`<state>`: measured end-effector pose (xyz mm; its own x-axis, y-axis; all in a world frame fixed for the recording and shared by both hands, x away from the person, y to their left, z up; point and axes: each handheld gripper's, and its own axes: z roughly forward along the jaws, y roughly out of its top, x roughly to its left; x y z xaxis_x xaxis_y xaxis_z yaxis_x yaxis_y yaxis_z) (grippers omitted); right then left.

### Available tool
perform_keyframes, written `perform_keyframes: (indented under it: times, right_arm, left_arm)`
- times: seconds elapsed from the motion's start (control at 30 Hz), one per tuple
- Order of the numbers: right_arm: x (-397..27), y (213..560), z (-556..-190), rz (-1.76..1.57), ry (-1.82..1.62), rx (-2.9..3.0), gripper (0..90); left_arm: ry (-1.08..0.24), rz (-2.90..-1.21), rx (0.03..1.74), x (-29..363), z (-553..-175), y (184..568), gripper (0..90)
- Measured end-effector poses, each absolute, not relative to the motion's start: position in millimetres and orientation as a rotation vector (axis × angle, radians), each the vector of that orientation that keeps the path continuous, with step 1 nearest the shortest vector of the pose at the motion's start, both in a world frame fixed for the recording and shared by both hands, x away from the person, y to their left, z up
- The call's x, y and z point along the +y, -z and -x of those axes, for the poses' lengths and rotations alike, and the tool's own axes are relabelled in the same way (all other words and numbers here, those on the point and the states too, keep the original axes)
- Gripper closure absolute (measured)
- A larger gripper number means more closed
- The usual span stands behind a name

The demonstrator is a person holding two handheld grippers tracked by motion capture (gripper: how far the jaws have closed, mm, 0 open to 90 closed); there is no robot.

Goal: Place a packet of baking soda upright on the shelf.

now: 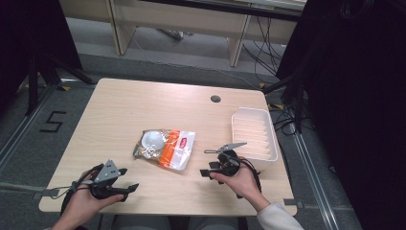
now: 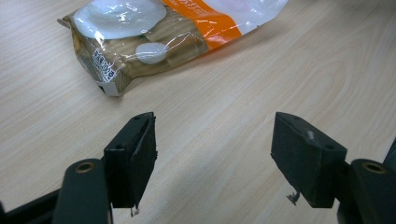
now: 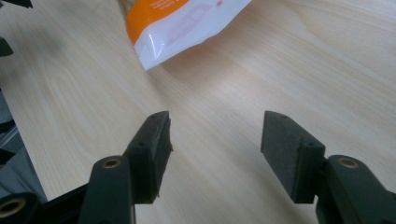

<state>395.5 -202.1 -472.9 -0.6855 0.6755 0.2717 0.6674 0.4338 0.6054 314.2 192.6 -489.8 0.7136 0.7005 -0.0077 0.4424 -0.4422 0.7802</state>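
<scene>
Nearest the camera, two hands come in over the near edge of the table (image 1: 119, 105), each holding a black gripper. At the near left, the left hand (image 1: 84, 203) holds the left gripper (image 1: 127, 179), which has a grey three-cornered plate on top; its jaws are spread wide with only bare wood between them. In the left gripper view, the same spread jaws frame the wood, and the snack bag (image 2: 159, 37) lies just beyond them, its clear end showing pale round pieces and a printed label.

The snack bag (image 1: 165, 147) lies flat near the middle of the table, partly clear and partly orange and white, apart from both grippers. In the right gripper view its orange and white end (image 3: 182, 25) sits at the far side, ahead of the open jaws.

At the near right, the right hand (image 1: 244, 184), with a pale sleeve behind it, holds the right gripper (image 1: 207, 168), jaws parted and empty, pointing left toward the bag. Just beyond it on the right stands a white ribbed tray (image 1: 270, 139), close to the table's right edge.

The table is light wood with a small round dark hole (image 1: 215, 98) near its far edge. Around it lies grey floor marked with a "5" (image 1: 51, 122) at the left, black curtains on both sides, cables at the far right, and pale furniture legs at the far side.
</scene>
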Motion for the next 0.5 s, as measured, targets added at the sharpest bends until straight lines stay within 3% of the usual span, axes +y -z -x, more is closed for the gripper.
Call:
perform_keyframes:
  times: [0.4, 0.5]
  right_arm:
    - [-214.4, 470.6, -376.4, -1.233, -1.125, 2.569, 58.3]
    - [-212.7, 468.3, -376.6, -1.217, -1.155, 2.54, 56.6]
  left_arm:
    - [-0.42, -2.109, 0.865, 195.3, -315.4, 489.3, 30.7]
    - [-0.414, -2.099, 0.864, 195.6, -315.3, 490.2, 30.7]
